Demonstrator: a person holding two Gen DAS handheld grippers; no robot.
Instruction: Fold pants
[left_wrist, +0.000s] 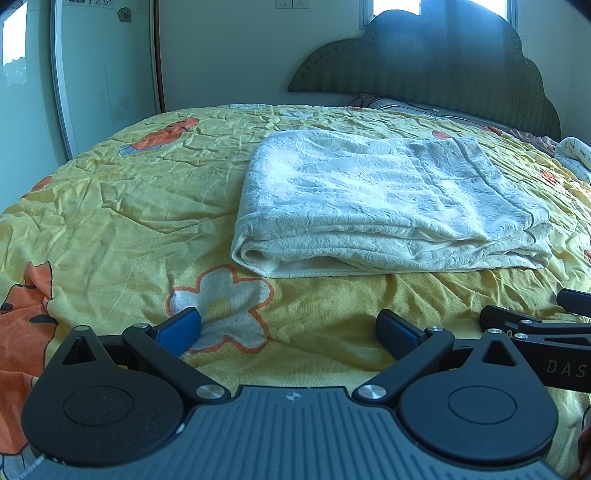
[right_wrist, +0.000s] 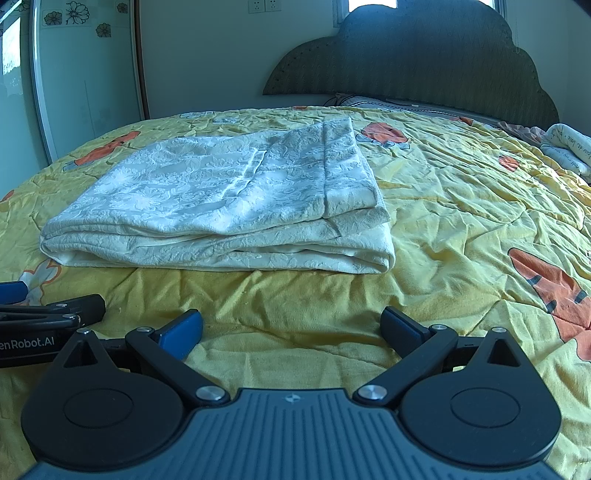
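We hold our left gripper (left_wrist: 288, 328) low at the bottom centre of its frame, fingers spread wide with nothing between them, pointing level across the yellow quilt (left_wrist: 110, 206); our right gripper (right_wrist: 291, 328) sits likewise at the bottom centre of its own frame, jaws parted and bare, just beside the left one, whose black linkage shows at the lower left edge; the cream pants (left_wrist: 388, 203) lie folded into a thick rectangle mid-frame, apart from both grippers; the dark headboard (right_wrist: 424, 62) rises upper right.
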